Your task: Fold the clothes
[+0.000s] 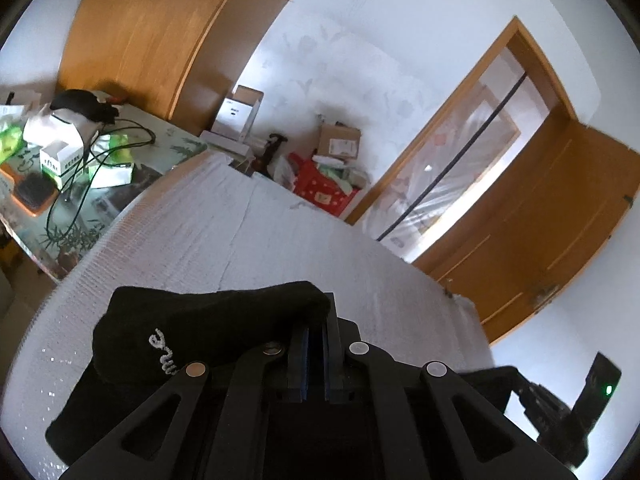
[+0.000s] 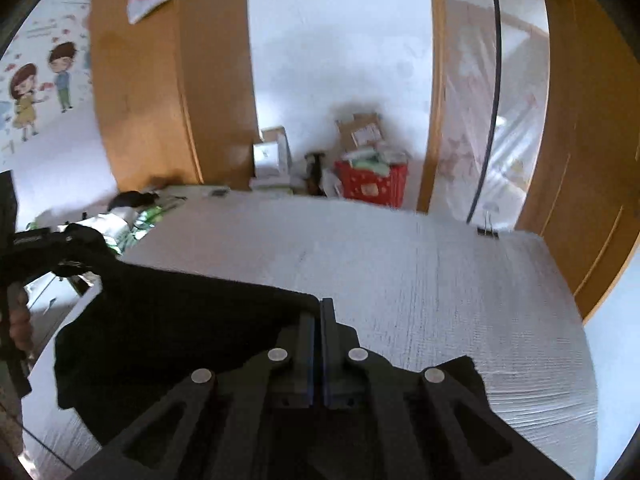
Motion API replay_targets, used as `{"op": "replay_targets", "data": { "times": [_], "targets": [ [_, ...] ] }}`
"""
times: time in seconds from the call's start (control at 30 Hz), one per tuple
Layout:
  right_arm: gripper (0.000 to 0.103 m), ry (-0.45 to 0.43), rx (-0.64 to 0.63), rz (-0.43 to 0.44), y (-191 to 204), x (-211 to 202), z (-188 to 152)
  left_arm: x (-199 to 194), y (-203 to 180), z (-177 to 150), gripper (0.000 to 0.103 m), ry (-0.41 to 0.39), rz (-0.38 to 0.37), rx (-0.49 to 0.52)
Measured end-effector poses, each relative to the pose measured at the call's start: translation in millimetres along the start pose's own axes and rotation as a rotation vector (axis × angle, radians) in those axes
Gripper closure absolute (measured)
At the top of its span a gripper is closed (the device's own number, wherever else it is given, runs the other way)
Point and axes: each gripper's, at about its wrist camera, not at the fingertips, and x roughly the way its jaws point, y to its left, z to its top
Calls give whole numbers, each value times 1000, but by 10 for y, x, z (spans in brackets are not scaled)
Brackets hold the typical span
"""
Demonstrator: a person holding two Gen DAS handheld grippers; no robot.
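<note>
My left hand-held gripper (image 1: 322, 312) sits at the bottom centre of the left wrist view, its jaws pressed together on a fold of the black knitted garment with pale stitched lettering (image 1: 200, 332). The cloth bunches to the left of the jaws and hangs down toward the lower left of the frame, over the white textured bench cover (image 1: 256, 232).

My right hand-held gripper (image 2: 319, 316) is likewise closed, pinching the same black garment (image 2: 168, 320), which stretches from the jaws to the left of the right wrist view, up toward the other gripper's dark body at the left edge. A corner of the cloth also shows at the lower right, beside the linkage.

Beyond the far edge of the bench, a red dotted basket (image 2: 372, 184) holds pale green and white packets; brown cardboard boxes (image 1: 339, 142) stand behind it against the white wall.

In the left wrist view, a side table with a glossy plant-print top (image 1: 120, 192) touches the bench's left edge, crowded with small boxes and cables. The bench ahead of both grippers is bare up to its far edge, with an orange wooden door (image 1: 552, 216) at the right.
</note>
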Motion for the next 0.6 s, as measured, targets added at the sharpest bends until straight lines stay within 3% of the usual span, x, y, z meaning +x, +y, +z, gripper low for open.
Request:
{"op": "replay_targets", "data": {
  "times": [0.37,0.43,0.6],
  "targets": [
    [101,135,-4,-76,-105,803,167,539,156,-17,95,126,25,-10],
    [100,181,22,-78,-174,986,173,504,139,-25,85,119,25,15],
    [100,238,94,-83,-325,1238,170,327,125,-12,81,73,34,63]
  ]
}}
